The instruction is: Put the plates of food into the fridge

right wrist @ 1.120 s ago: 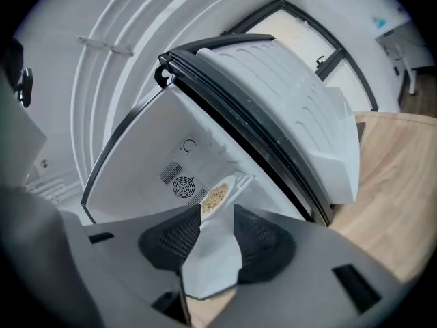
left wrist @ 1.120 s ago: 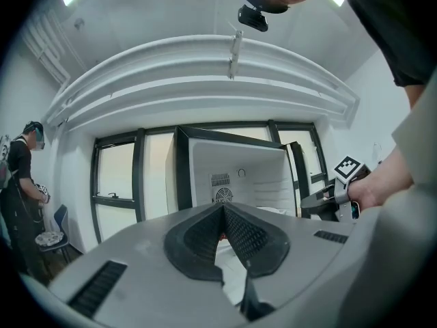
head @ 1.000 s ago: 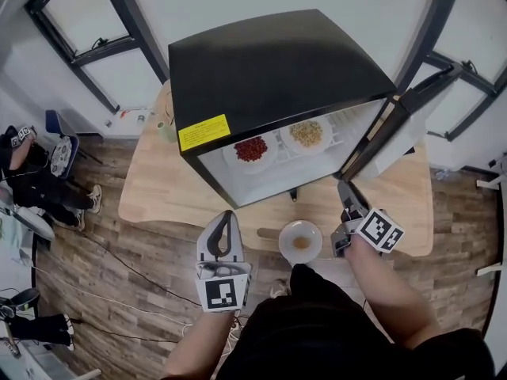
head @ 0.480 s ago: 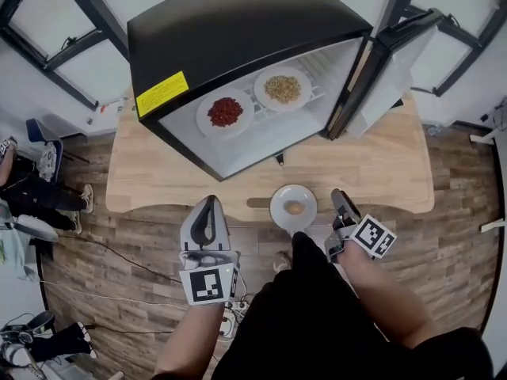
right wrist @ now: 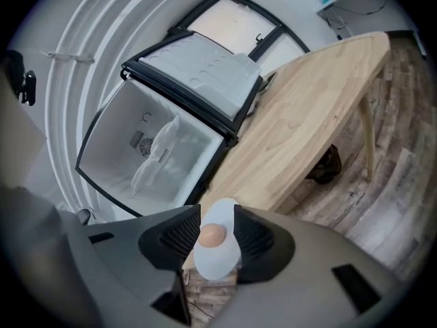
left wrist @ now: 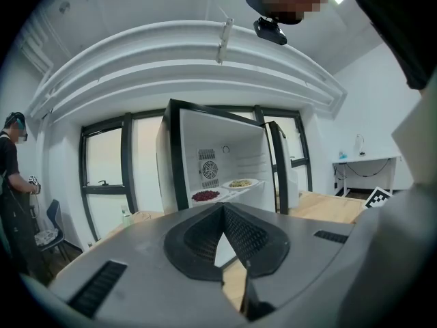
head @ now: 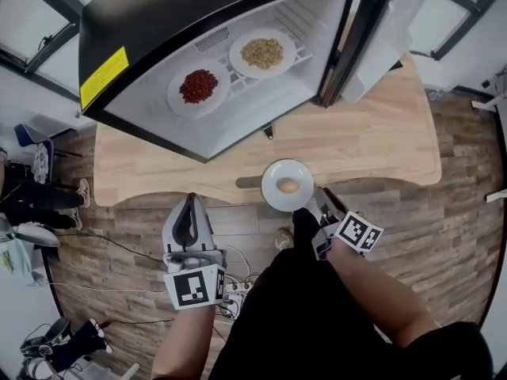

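From above, the open fridge (head: 198, 6) on the tabletop (head: 380, 149) holds a plate of red food (head: 181, 101) and a plate of yellowish food (head: 234, 58) side by side on its shelf. A third plate (head: 273, 194), bearing a brown egg-like piece (head: 289, 186), lies in front of the fridge at the tabletop's near edge. Only the gripper views settle the jaws: the right tool (head: 320, 202) is released, with that third plate framed in its gap, while the left tool (head: 190, 200) is clenched on nothing, facing the fridge.

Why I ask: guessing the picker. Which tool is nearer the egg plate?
Right. The right tool is by the near-right rim of the egg plate; the left tool hangs farther leftward.
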`<state>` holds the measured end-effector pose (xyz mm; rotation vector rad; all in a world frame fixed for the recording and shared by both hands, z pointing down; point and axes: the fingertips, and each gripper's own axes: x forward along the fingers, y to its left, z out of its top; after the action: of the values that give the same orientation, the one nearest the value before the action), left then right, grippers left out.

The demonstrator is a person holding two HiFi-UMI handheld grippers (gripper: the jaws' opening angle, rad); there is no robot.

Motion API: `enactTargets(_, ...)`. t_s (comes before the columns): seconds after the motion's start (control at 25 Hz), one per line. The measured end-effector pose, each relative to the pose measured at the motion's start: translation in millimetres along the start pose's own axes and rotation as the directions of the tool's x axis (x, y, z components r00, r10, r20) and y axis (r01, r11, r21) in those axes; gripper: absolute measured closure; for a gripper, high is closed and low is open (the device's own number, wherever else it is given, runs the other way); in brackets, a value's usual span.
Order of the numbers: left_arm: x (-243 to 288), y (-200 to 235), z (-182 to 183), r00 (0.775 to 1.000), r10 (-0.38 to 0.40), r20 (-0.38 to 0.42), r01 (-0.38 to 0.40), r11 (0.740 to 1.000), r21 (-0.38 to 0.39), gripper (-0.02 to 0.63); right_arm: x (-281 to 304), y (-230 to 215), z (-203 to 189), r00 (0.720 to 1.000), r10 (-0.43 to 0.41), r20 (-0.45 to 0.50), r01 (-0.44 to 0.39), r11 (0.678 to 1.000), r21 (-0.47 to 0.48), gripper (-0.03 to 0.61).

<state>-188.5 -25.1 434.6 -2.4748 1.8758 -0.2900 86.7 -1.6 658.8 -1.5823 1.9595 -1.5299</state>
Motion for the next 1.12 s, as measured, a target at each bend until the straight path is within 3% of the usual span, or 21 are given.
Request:
enactTargets(0.12, -1, -2, -13, 0.999, -0.004, -0.035, 0.004, 1.000, -0.005, 0.609, 4, -20, -18, 0.999, -0.018, -0.039, 0.020, 0.999, 0.049, 0.411)
enactTargets(0.48, -10, 1, -39, 0.994, 0.025, -0.104, -0.024, 1.000, 0.007, 0.609, 33, -36, -63, 0.983, 0.063, -0.174, -0.029, 0.982, 0.189, 0.411)
enactTargets(0.56, -14, 4, -45, 0.992, 0.034, -0.121, -0.033, 0.999, 0.008, 0.609, 37, -34, -66, 0.979, 0.076, -0.189, -0.043, 0.984, 0.174, 0.474)
enactTargets(0.64, -16, 7, -48, 0.991, 0.042, -0.130, -0.041, 0.999, 0.011, 0.609, 39, -30, -65, 0.977, 0.093, -0.189, -0.057, 0.980, 0.190, 0.519)
enactTargets(0.8, -14, 5, -44, 0.992, 0.039, -0.121, -0.038, 0.999, 0.010, 0.609, 36, -17, -51, 0.982, 0.125, -0.141, -0.091, 0.969, 0.228, 0.546)
enactTargets(1.12, 1, 5, -24, 0.997, 0.039, -0.070, -0.041, 0.999, -0.018, 0.609, 27, 8, -29, 0.978, 0.153, -0.142, -0.116, 0.964, 0.241, 0.546)
